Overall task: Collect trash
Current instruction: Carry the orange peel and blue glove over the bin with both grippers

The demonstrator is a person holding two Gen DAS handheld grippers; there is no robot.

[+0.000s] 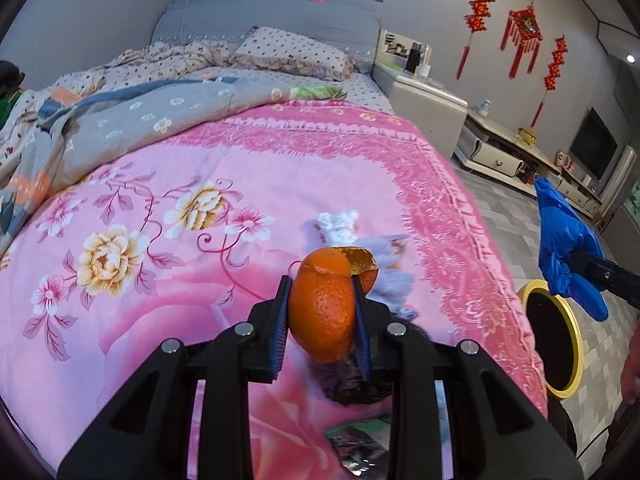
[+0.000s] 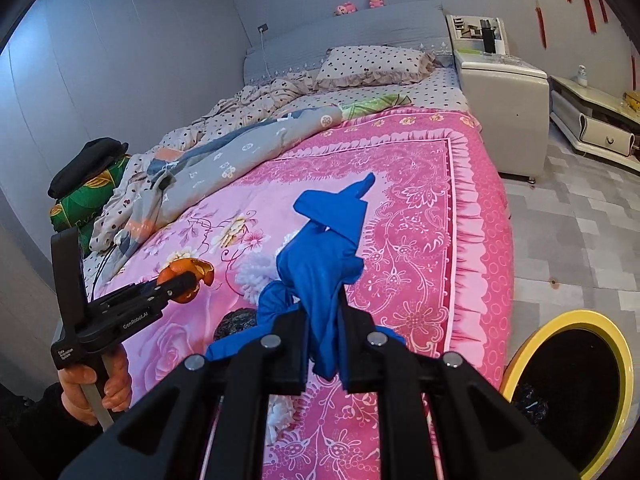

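My left gripper (image 1: 322,292) is shut on a piece of orange peel (image 1: 322,304) and holds it above the pink floral bedspread (image 1: 160,220); it also shows in the right wrist view (image 2: 186,278). My right gripper (image 2: 324,304) is shut on a crumpled blue glove (image 2: 320,256), held above the bed's right side; the glove also shows in the left wrist view (image 1: 564,248). White tissue (image 1: 336,222) and a dark clump (image 1: 352,384) lie on the bedspread under the left gripper. A yellow-rimmed bin (image 2: 576,392) with a black liner stands on the floor beside the bed.
A green wrapper (image 1: 360,436) lies near the bed's front edge. Rumpled quilts (image 1: 120,112) and a pillow (image 1: 292,54) cover the far half of the bed. A white nightstand (image 2: 504,96) and low cabinet (image 1: 504,152) stand along the right wall. Grey tiled floor (image 2: 580,232) lies right of the bed.
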